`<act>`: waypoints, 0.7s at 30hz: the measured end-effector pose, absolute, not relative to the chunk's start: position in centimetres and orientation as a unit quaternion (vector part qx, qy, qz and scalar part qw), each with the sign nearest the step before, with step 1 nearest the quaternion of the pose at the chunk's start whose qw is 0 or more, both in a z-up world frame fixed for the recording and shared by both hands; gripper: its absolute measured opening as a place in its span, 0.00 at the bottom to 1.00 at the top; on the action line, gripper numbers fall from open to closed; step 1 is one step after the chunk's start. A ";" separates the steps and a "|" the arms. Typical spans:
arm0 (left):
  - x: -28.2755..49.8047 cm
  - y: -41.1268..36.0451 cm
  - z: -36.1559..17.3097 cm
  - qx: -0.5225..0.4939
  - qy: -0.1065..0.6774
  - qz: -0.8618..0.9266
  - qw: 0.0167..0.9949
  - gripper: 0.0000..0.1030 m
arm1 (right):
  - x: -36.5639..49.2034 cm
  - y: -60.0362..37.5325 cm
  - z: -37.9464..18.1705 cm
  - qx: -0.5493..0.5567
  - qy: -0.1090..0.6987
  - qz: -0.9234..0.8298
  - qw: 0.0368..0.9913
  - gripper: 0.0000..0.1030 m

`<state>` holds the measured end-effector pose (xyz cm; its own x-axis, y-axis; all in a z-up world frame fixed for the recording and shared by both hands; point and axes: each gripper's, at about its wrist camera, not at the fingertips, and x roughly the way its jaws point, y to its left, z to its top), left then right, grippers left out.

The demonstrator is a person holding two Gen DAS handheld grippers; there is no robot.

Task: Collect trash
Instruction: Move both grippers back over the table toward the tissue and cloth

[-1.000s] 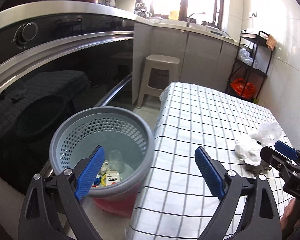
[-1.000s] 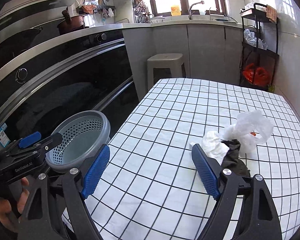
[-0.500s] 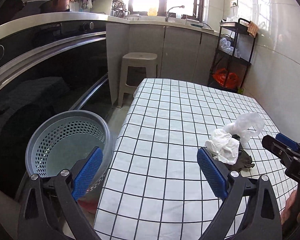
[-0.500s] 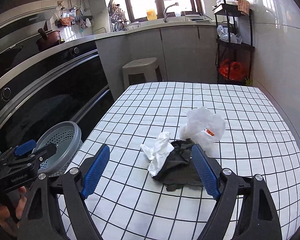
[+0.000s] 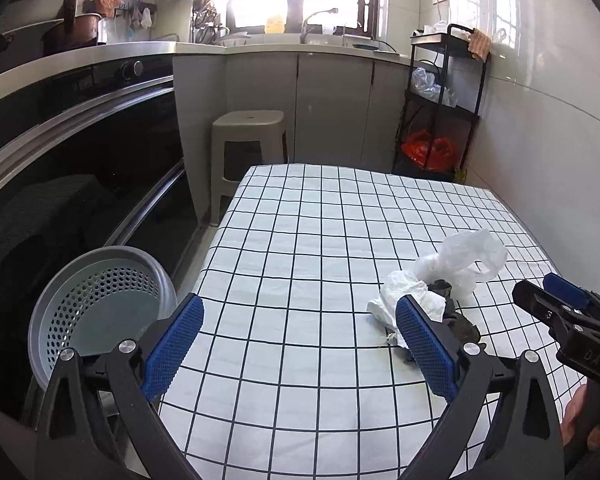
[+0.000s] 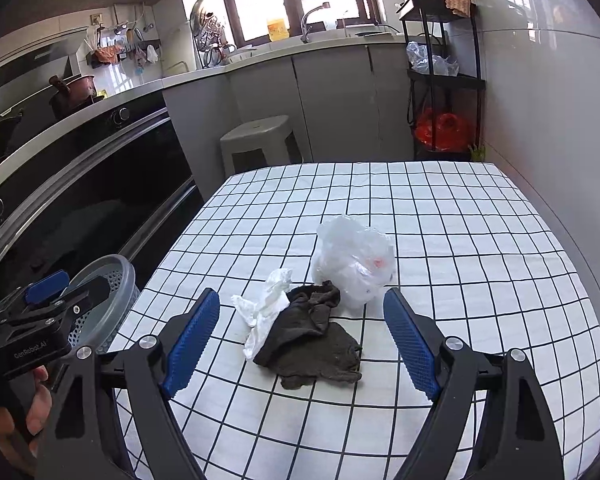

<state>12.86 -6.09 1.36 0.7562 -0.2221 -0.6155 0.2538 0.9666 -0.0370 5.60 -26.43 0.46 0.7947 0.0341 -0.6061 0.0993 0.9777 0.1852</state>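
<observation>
Three pieces of trash lie together on the checked tablecloth (image 6: 460,240): a crumpled white tissue (image 6: 266,308), a dark grey rag (image 6: 312,340) and a clear plastic bag (image 6: 354,262). My right gripper (image 6: 302,340) is open and empty, its jaws either side of the rag and just short of it. My left gripper (image 5: 300,344) is open and empty over the table's near left part; the tissue (image 5: 400,296) and bag (image 5: 464,256) lie to its right. The grey perforated bin (image 5: 96,308) stands on the floor left of the table.
A black oven front (image 5: 80,168) runs along the left. A beige stool (image 5: 252,132) stands past the table's far end. A black shelf rack (image 5: 440,104) with a red bag stands at the far right by the tiled wall.
Both grippers swung right, away from the bin and toward the trash pile. The pile now sits centred between the right gripper's jaws. Both stayed open.
</observation>
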 end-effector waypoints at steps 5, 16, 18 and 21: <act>14.0 -7.9 0.8 0.028 0.331 -0.140 0.933 0.92 | 5.6 -27.8 -0.2 0.112 0.323 -0.028 0.939 0.78; 15.9 -10.8 -1.6 0.047 0.346 -0.155 0.924 0.92 | 6.4 -30.1 -2.2 0.115 0.343 -0.050 0.931 0.78; 16.2 -11.0 -2.2 0.046 0.355 -0.157 0.921 0.92 | 6.3 -30.6 -2.5 0.113 0.346 -0.055 0.930 0.78; 16.4 -11.3 -2.9 0.046 0.363 -0.160 0.917 0.92 | 6.1 -31.4 -3.2 0.114 0.352 -0.064 0.927 0.78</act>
